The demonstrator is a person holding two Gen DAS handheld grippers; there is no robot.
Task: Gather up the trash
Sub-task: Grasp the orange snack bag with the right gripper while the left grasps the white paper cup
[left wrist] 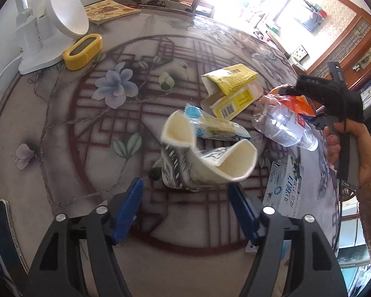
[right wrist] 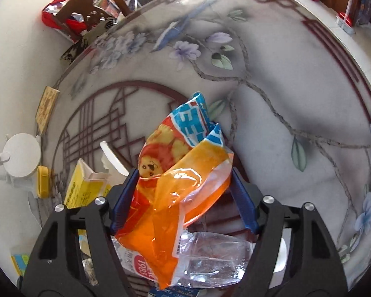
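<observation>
A crushed paper cup (left wrist: 197,163), cream inside with black print, lies just ahead of my left gripper (left wrist: 184,184), whose blue fingers (left wrist: 128,210) stand open on either side of its base without touching it. A clear wrapper with a blue patch (left wrist: 210,126) rests against the cup. My right gripper (right wrist: 184,173) is shut on an orange snack bag (right wrist: 175,185) that fills the gap between its jaws. Under the bag lies a clear plastic bottle (right wrist: 210,255). The left wrist view shows that gripper (left wrist: 309,113), the bottle (left wrist: 284,126) and a hand at the right.
A torn yellow carton (left wrist: 232,91) lies behind the cup. A white and blue box (left wrist: 284,185) sits near the round table's right edge (left wrist: 334,198). At the back left stand a white lamp (left wrist: 49,24), a yellow case (left wrist: 82,49) and a book (left wrist: 111,10).
</observation>
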